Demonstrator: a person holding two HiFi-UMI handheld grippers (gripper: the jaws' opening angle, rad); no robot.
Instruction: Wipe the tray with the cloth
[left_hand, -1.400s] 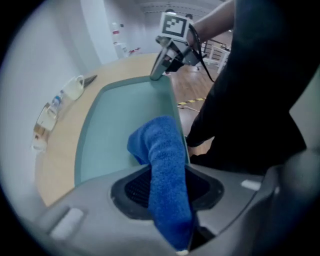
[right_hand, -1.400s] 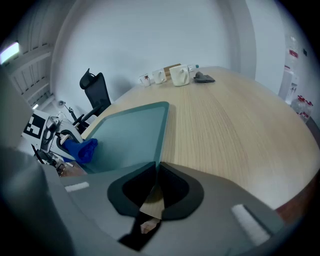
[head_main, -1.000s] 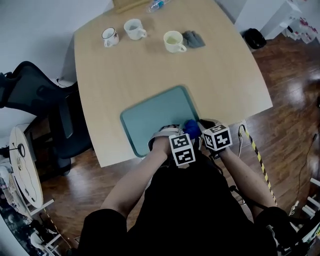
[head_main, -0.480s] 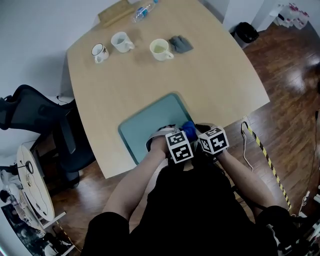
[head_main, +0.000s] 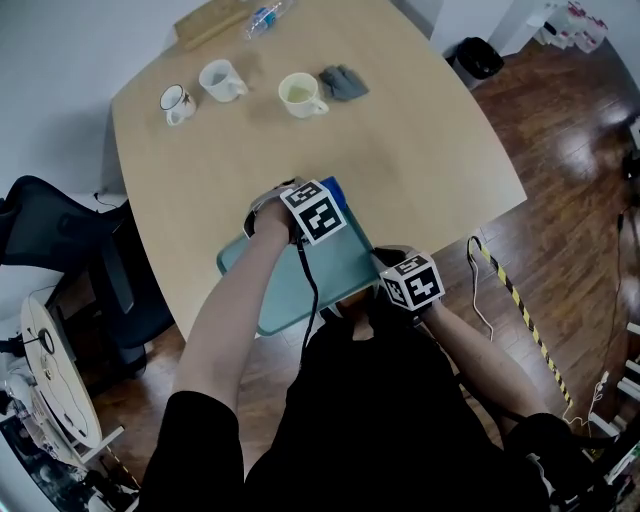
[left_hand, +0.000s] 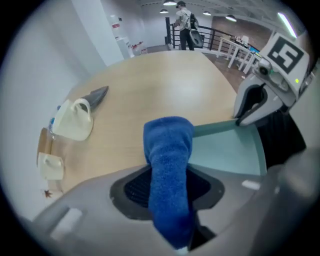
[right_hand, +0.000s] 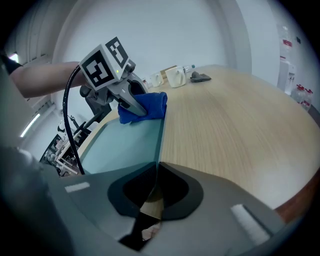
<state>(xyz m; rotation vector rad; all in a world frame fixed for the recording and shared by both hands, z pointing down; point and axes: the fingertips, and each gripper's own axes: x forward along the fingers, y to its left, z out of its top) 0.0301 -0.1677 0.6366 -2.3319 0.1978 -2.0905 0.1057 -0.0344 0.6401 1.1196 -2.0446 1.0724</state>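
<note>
A teal tray (head_main: 338, 268) lies at the table's near edge. My left gripper (head_main: 316, 206) points down over the tray's far right corner, shut on a folded blue cloth (head_main: 333, 185). In the left gripper view the blue cloth (left_hand: 169, 160) hangs between the jaws above the tray (left_hand: 227, 152). My right gripper (head_main: 385, 265) is shut on the tray's near right rim. In the right gripper view its jaws meet on that rim (right_hand: 156, 167), and the left gripper (right_hand: 131, 100) presses the cloth (right_hand: 147, 106) at the tray's far end.
Three mugs (head_main: 176, 100) (head_main: 220, 78) (head_main: 298, 95), a grey rag (head_main: 343, 82), a plastic bottle (head_main: 262, 18) and a wooden board (head_main: 205, 25) sit at the table's far end. An office chair (head_main: 60, 250) stands left; a cable (head_main: 500, 290) lies on the floor right.
My left gripper has carried the blue cloth from the tray's near edge, beside the right gripper, across to its far right corner. The right gripper has stayed on the rim.
</note>
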